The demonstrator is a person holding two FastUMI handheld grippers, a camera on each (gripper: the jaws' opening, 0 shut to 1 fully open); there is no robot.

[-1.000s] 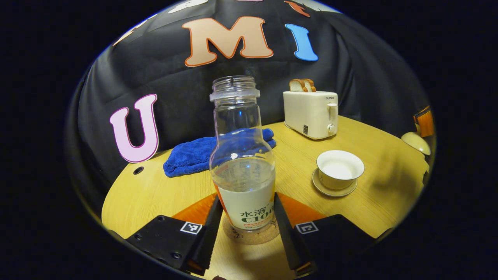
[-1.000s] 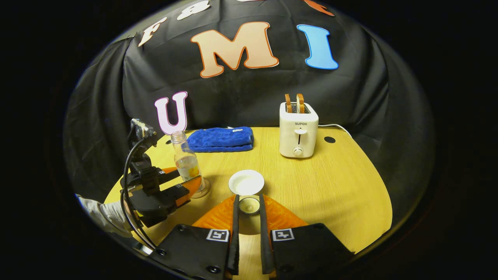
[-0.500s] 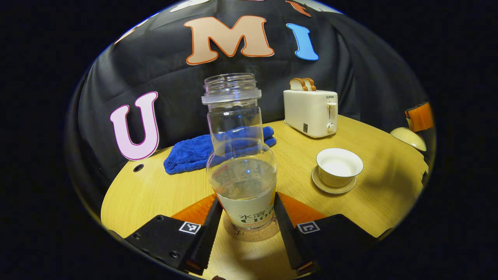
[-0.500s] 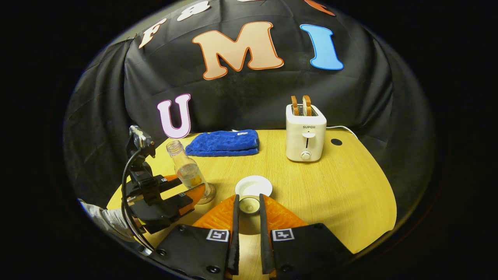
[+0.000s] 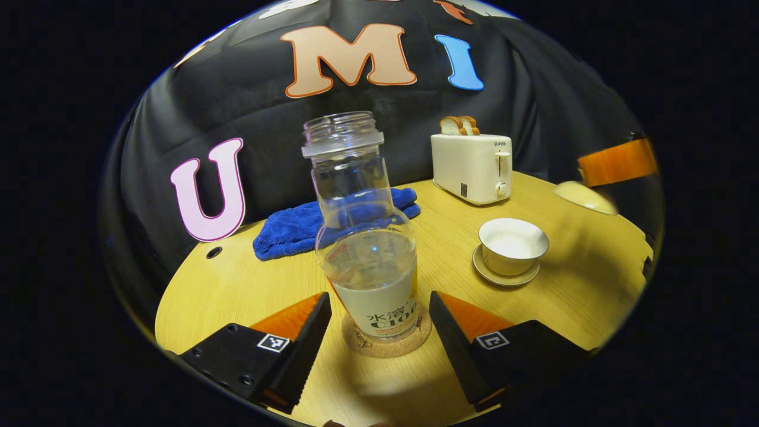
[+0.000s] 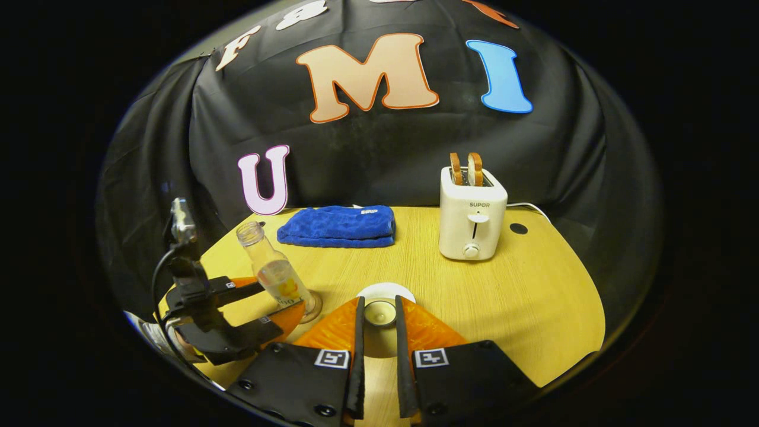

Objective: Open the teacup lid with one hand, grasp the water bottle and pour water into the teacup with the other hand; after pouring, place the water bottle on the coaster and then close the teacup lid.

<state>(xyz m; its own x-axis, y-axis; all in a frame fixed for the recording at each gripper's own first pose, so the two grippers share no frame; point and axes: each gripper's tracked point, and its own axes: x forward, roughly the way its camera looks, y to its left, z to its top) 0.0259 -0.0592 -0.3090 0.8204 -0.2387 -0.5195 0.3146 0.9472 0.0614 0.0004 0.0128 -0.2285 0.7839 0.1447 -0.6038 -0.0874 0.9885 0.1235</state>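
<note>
In the left gripper view, the water bottle (image 5: pixel 367 237) is being shown standing on the cork coaster (image 5: pixel 386 343), flanked by the spread left tool (image 5: pixel 379 332), neither finger touching it. The uncovered teacup (image 5: pixel 513 246) is being seen on its saucer (image 5: pixel 505 274). In the right gripper view, the teacup lid (image 6: pixel 379 312) is being pinched by the right tool (image 6: pixel 378 320), held low over the table (image 6: pixel 522 308). "SUPOR" is being displayed on the toaster (image 6: pixel 472 219).

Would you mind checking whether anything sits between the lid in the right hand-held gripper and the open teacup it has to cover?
Nothing visible does: the lid is held just in front of the teacup, with no object between them.
</note>
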